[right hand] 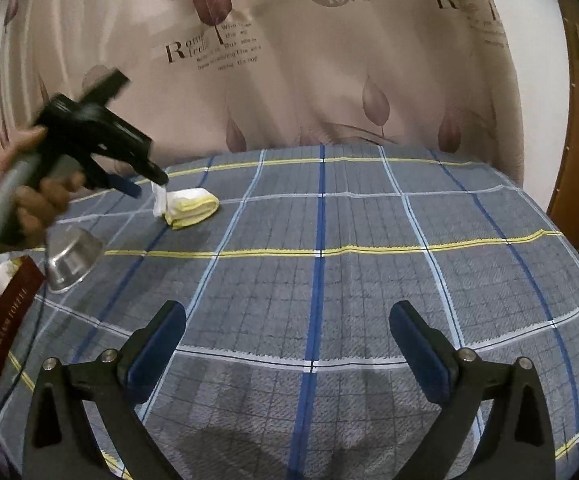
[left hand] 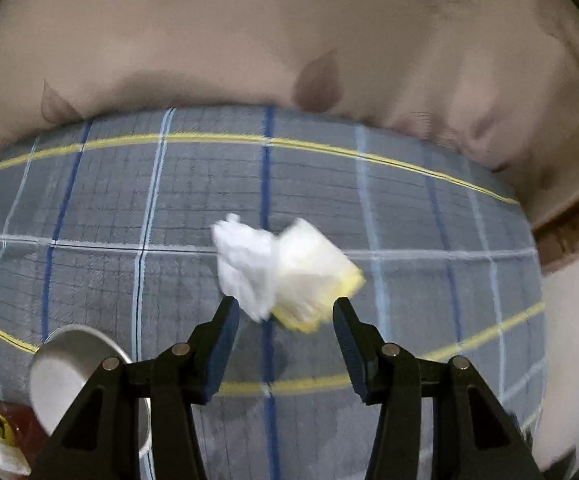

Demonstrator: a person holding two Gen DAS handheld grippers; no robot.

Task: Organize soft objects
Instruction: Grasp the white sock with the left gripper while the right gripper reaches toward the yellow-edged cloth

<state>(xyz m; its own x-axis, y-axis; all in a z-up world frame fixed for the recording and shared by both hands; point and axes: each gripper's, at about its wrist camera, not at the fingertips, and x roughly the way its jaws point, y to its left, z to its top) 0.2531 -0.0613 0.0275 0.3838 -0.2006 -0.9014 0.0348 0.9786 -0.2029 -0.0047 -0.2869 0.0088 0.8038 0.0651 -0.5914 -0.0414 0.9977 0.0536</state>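
Note:
A folded white and yellow cloth point(left hand: 315, 276) lies on the grey plaid table cover point(left hand: 409, 208), with a crumpled white tissue point(left hand: 245, 264) against its left side. My left gripper point(left hand: 287, 308) is open and empty, its tips just short of the two. In the right wrist view the left gripper point(right hand: 147, 184) hangs by the tissue point(right hand: 159, 200) and cloth point(right hand: 191, 206). My right gripper point(right hand: 287, 322) is open and empty, low over the near middle of the cover point(right hand: 369, 280).
A steel bowl point(right hand: 73, 258) lies tipped on the cover at the left, also in the left wrist view point(left hand: 73, 364). A dark red box point(right hand: 3, 324) with white bags stands at the left edge. A printed curtain point(right hand: 329, 80) hangs behind.

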